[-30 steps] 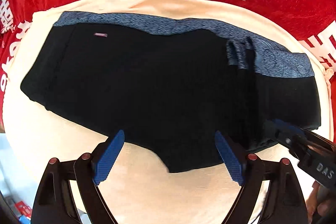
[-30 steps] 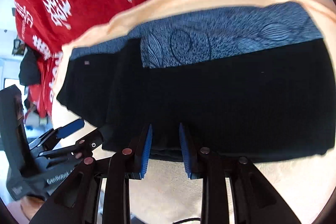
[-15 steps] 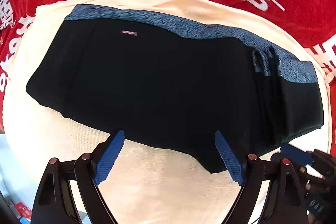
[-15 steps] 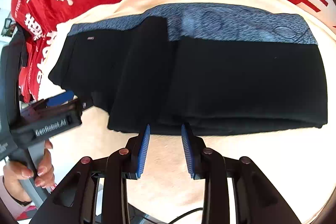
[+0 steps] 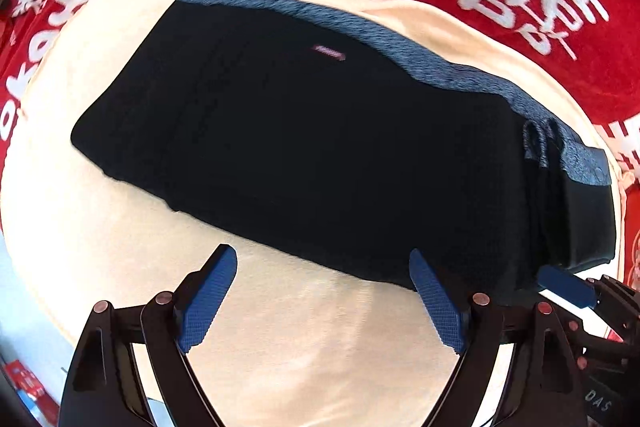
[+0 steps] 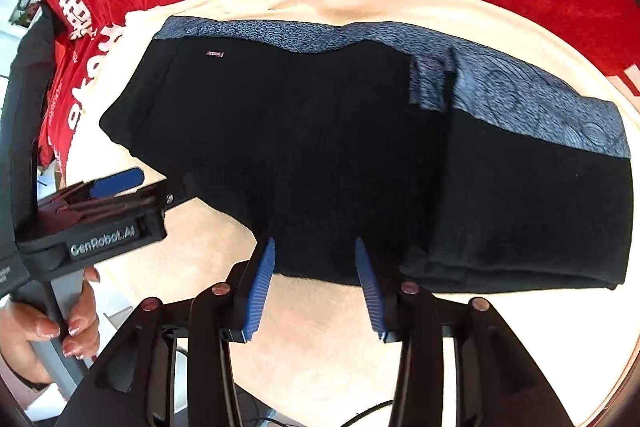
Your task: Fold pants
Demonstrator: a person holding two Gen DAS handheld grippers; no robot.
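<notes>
One fold judged done | pants (image 6: 360, 155) lie flat on cream cloth (image 6: 320, 339), extra layer stacked toward 3 o'clock | your left gripper (image 5: 324, 299) wide, empty | your right gripper (image 6: 316, 283) opening, empty, at the 6 o'clock hem | left: further folds.

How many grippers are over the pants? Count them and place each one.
2. The left gripper hovers open off the pants' near edge toward their left end. The right gripper, jaws opening with nothing between them, hovers at the near edge by the fold. None seems hidden.
</notes>
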